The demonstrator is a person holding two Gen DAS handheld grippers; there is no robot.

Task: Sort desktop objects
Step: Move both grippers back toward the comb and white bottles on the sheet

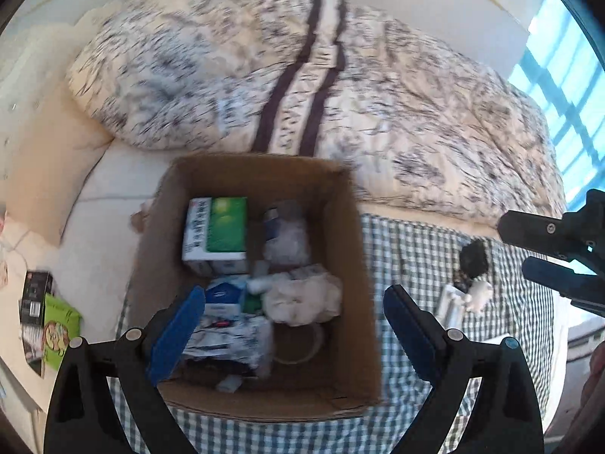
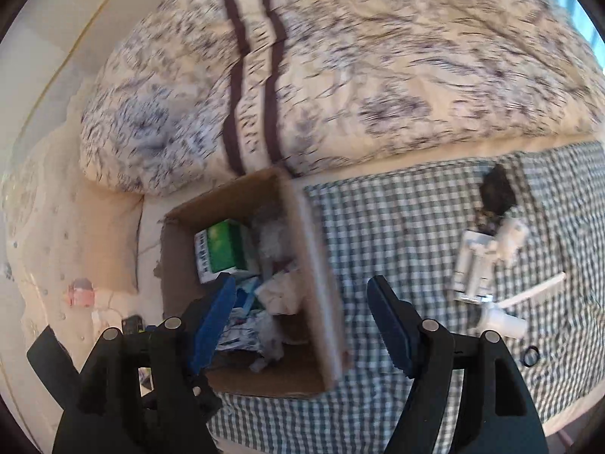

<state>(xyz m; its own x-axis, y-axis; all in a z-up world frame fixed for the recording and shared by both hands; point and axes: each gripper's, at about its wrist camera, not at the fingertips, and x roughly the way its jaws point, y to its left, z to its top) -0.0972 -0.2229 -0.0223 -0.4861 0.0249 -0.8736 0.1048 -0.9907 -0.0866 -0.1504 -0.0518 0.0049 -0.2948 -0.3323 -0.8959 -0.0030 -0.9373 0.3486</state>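
Brown cardboard box sits on the checked cloth: glossy green-and-white carton, crumpled white tissue and packets inside. Left gripper hangs over it, jaws wide and empty. Right of the box, right gripper also wide, empty; white plastic bits further right.

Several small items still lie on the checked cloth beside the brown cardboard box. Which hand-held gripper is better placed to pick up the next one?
Probably the right hand-held gripper. It is open and empty, and the white plastic bottle on the green checked cloth lies close beside it. The left hand-held gripper, also open, hangs over the brown cardboard box.
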